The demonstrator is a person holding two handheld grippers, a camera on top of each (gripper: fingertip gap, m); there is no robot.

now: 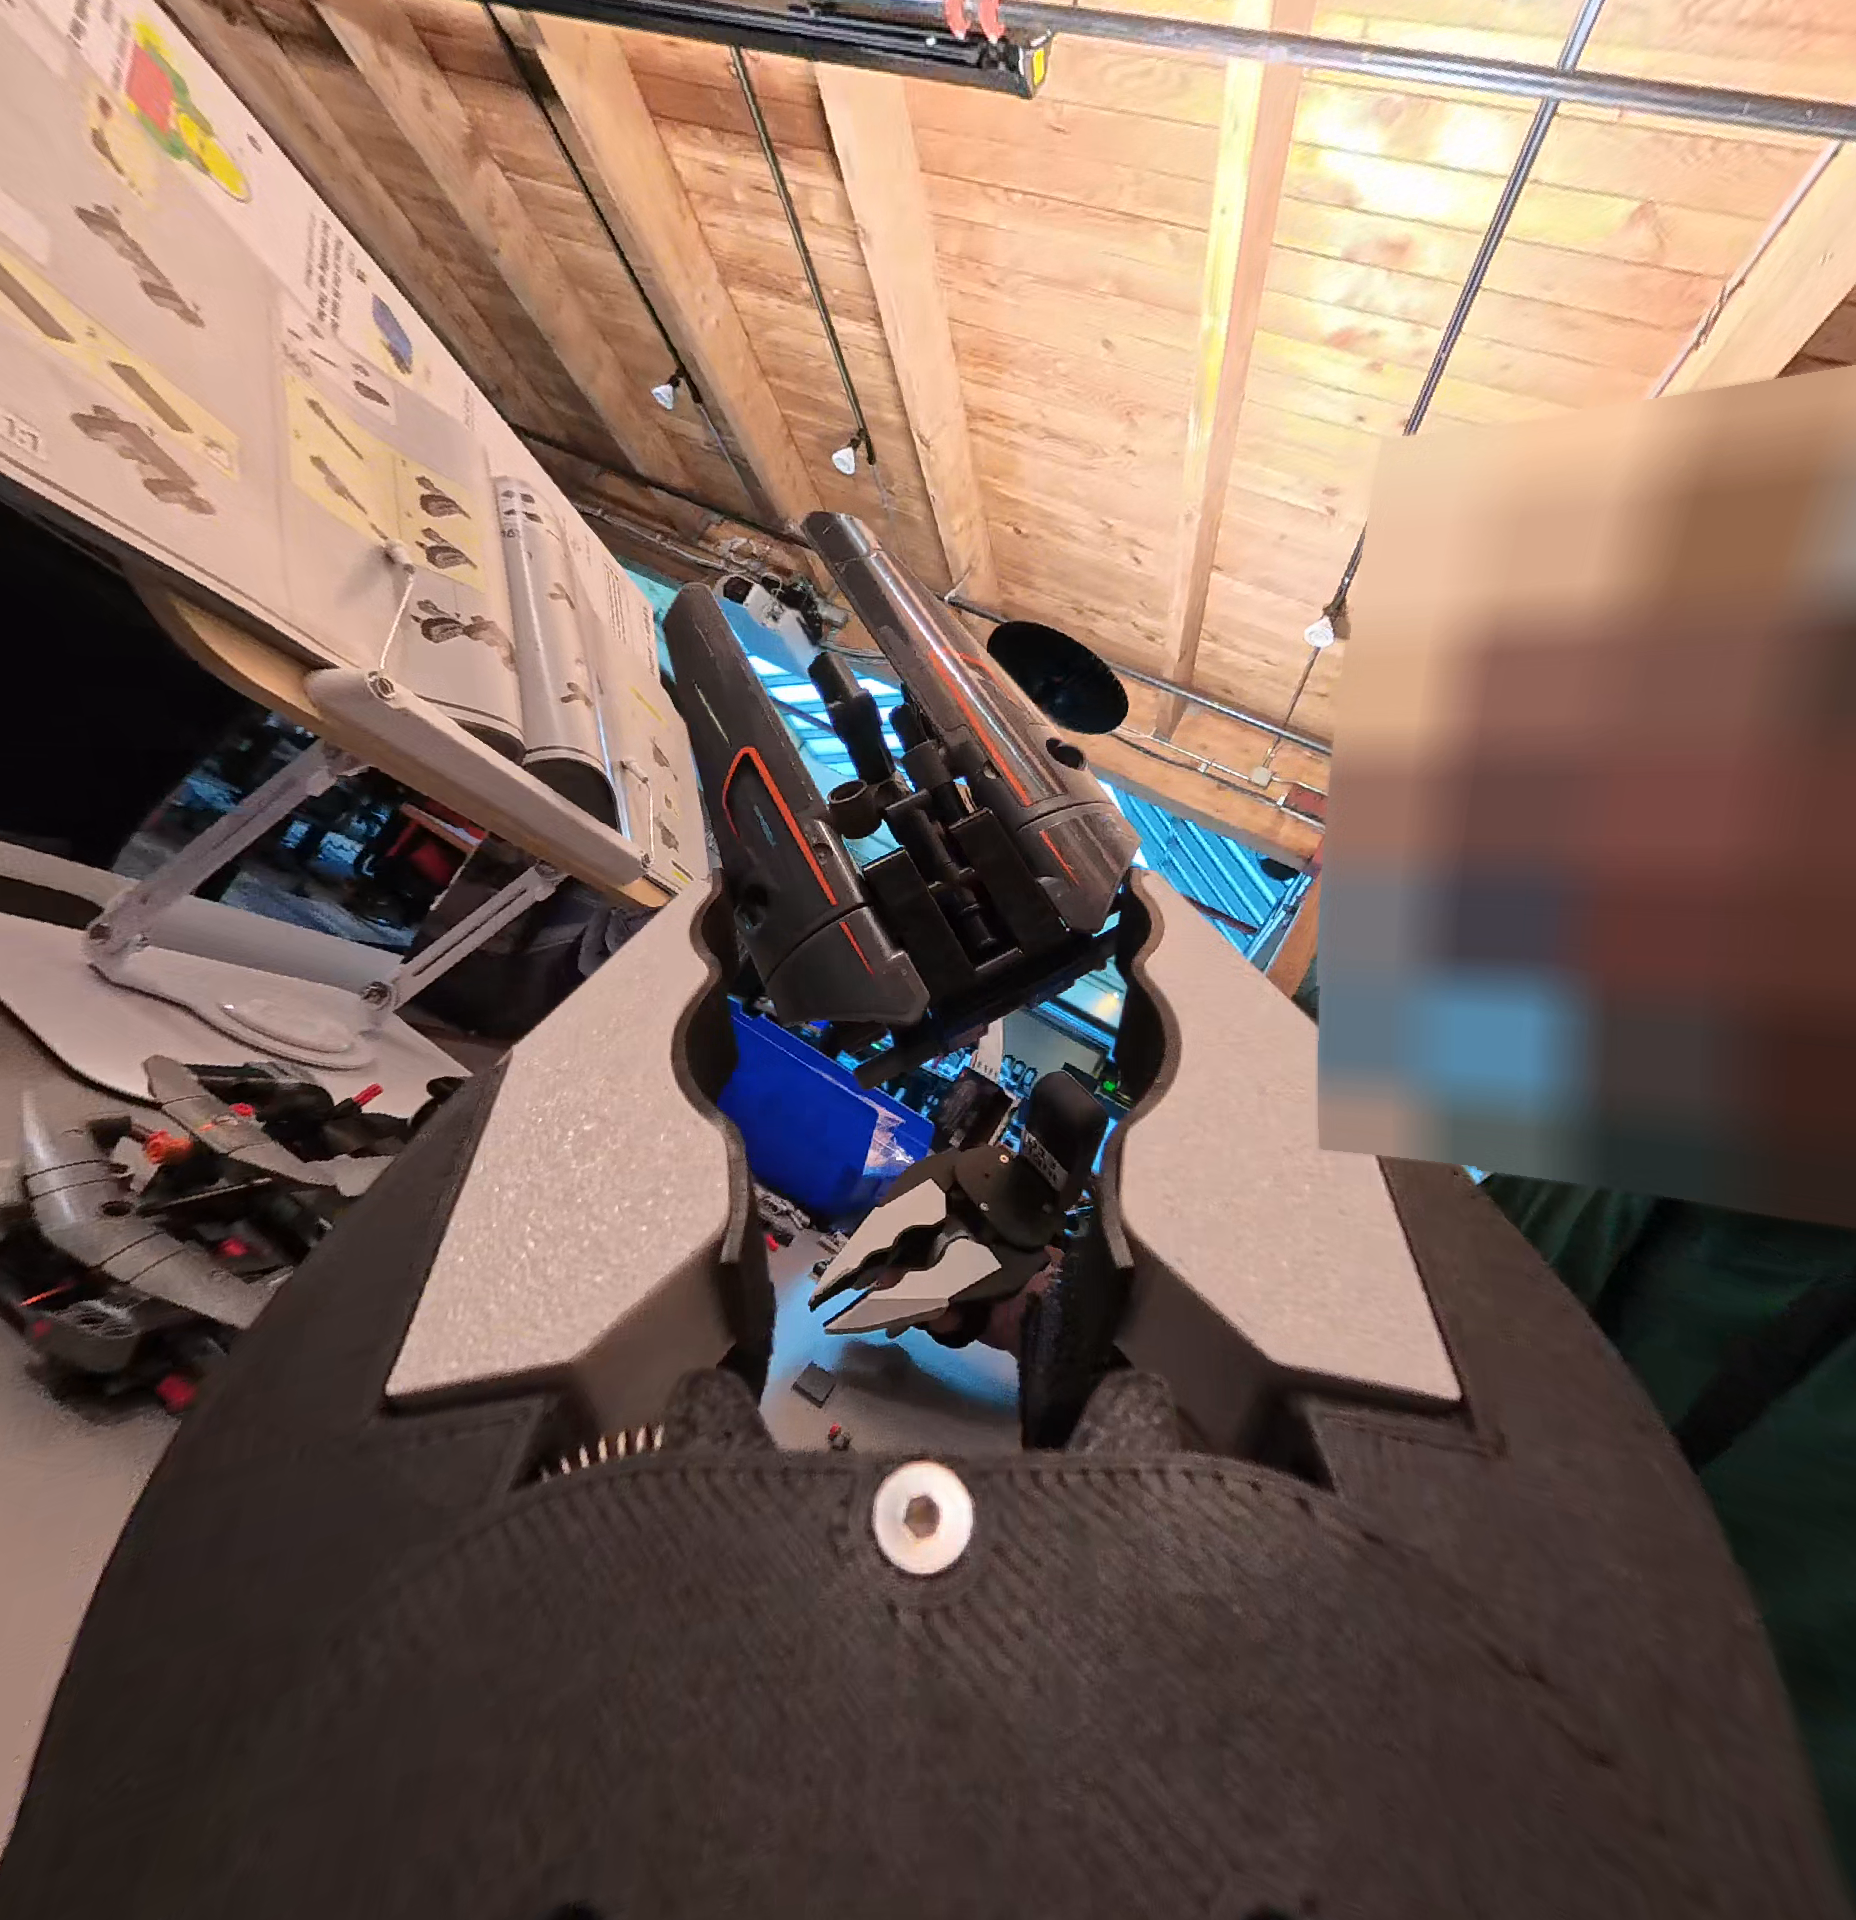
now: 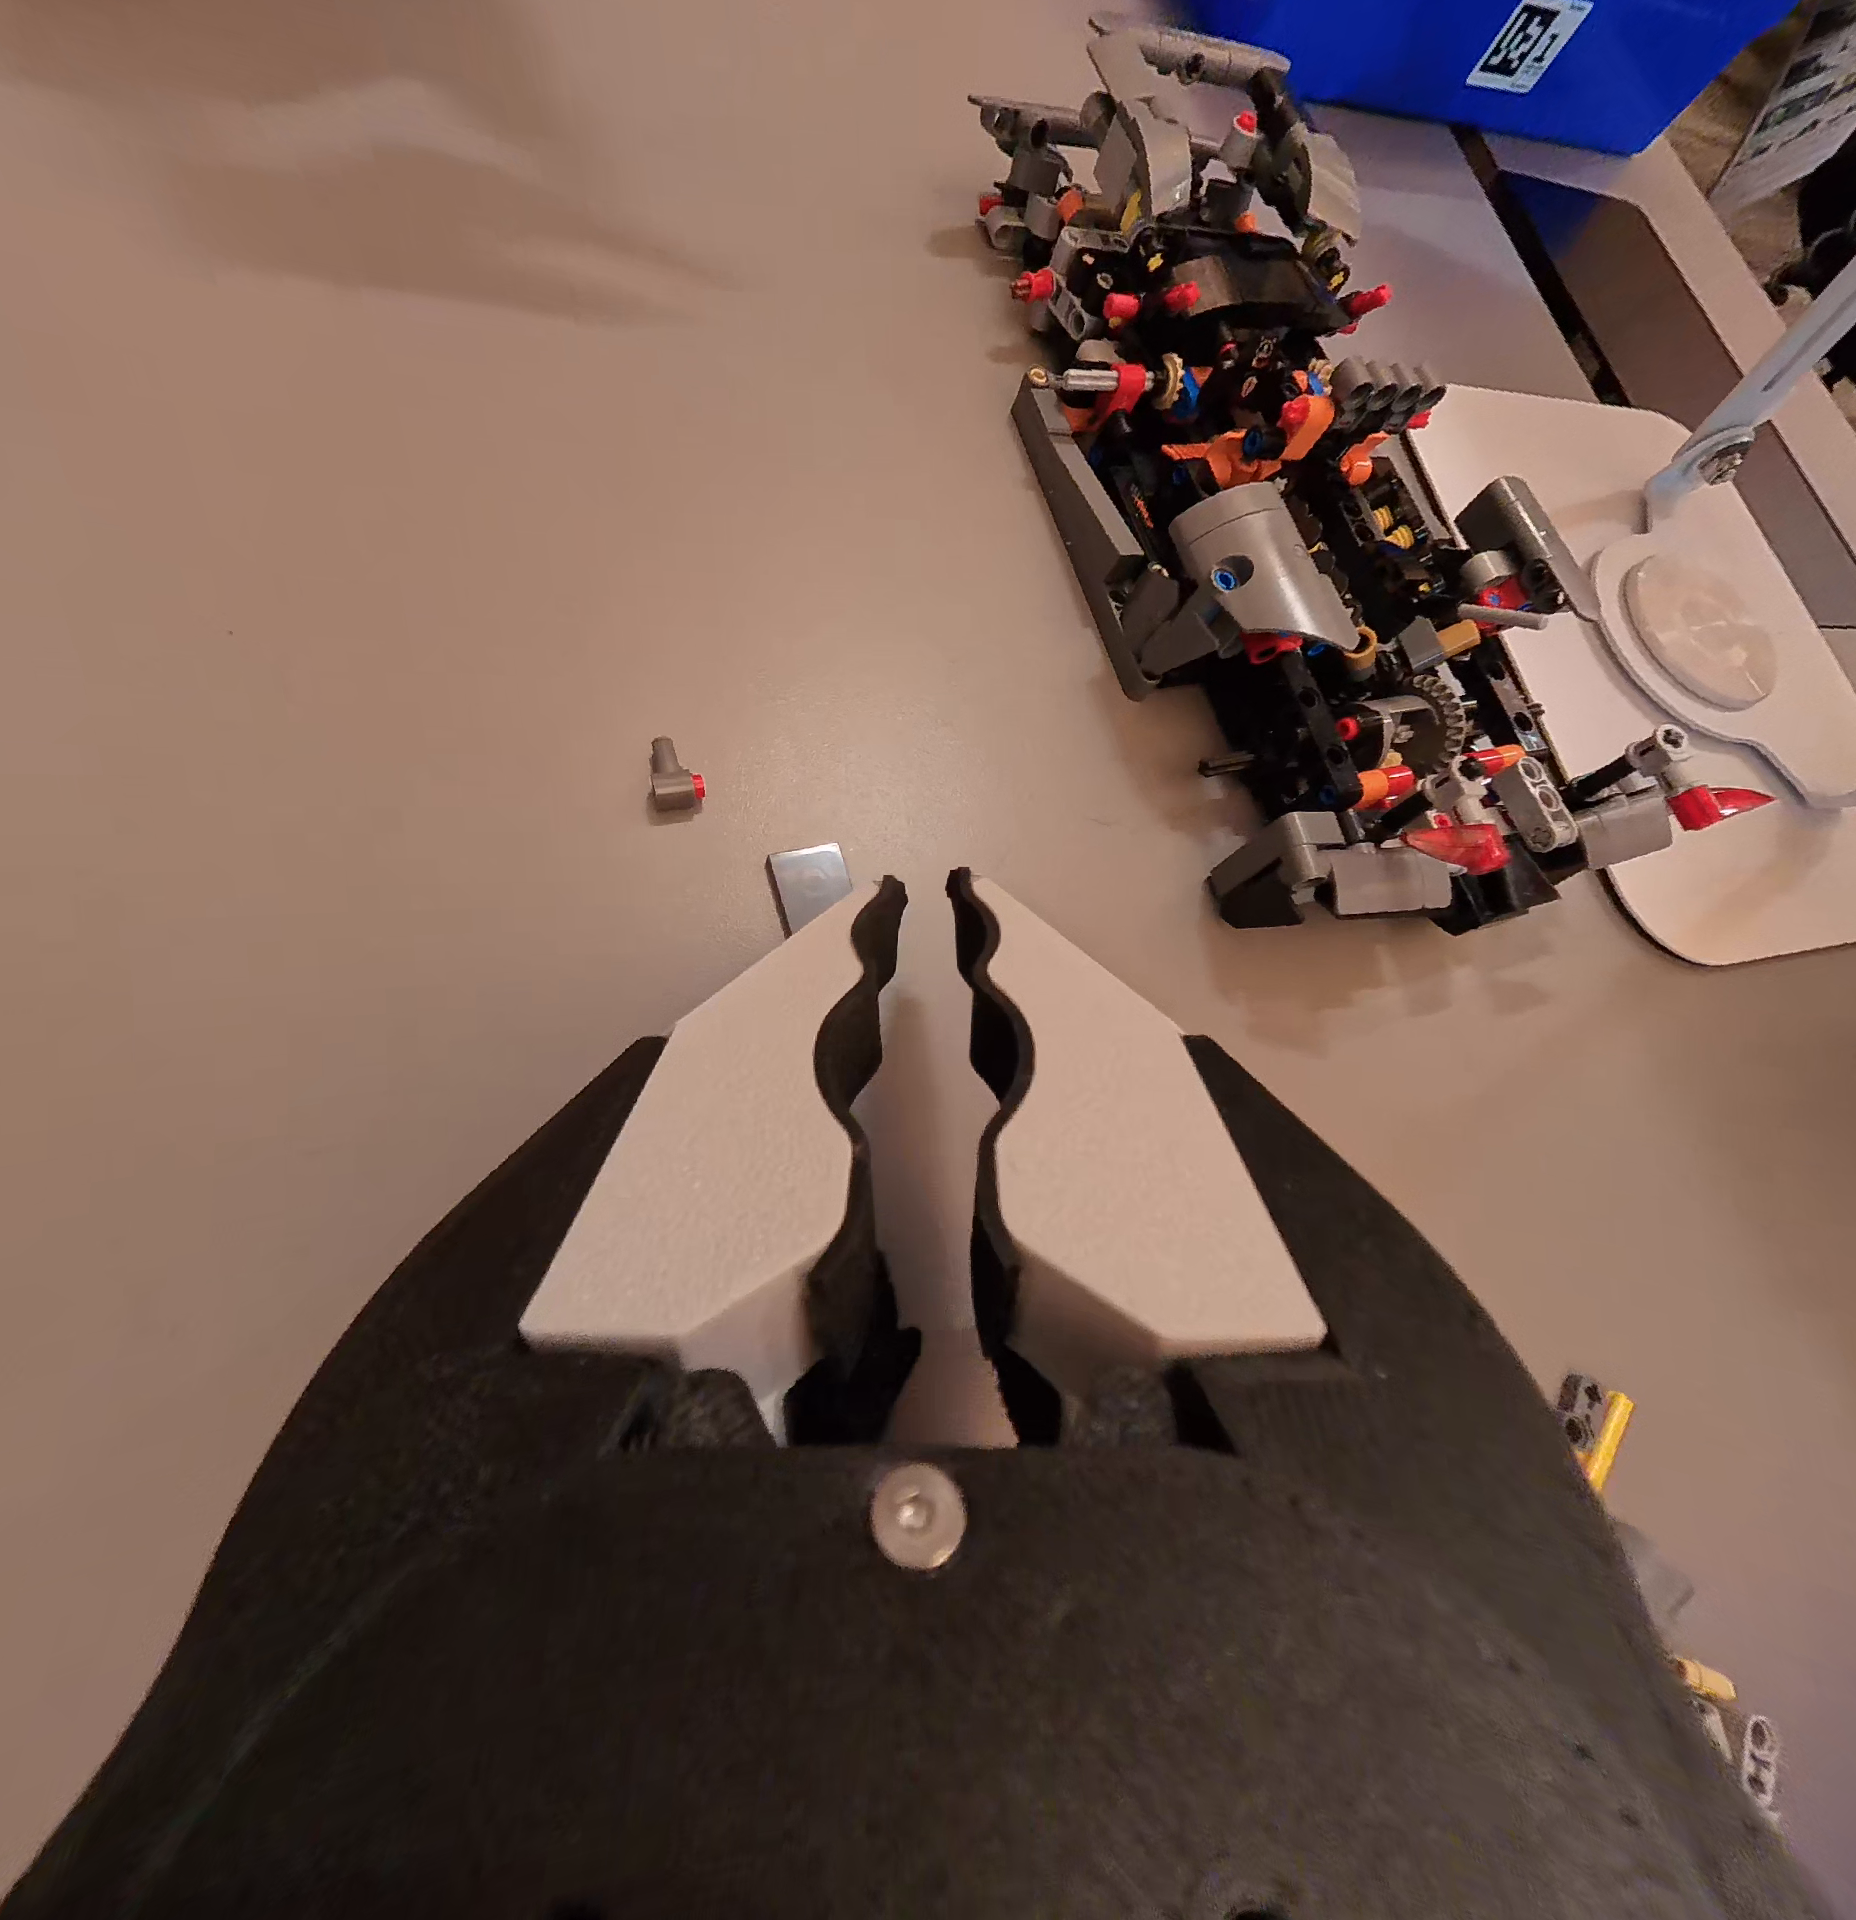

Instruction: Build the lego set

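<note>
Wooden ceiling beams fill the background while we raise the black sub-assembly (image 1: 903, 821), clamped in our left gripper (image 1: 929, 935); a weak hold could drop it onto the chassis (image 2: 1319, 540). Our right gripper (image 2: 926, 885), jaws slightly parted and empty, hovers beside a grey tile (image 2: 804, 878) and connector (image 2: 675, 779).

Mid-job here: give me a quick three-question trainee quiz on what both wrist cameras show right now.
1. True or false: the left gripper holds a black sub-assembly with orange stripes.
2. What lies nearest the right gripper tips? A) small flat grey tile B) blue bin C) white stand base
3. Fill in: the small grey elbow connector has a ___ pin.

Key: 1 true; 2 A; 3 red.
</note>
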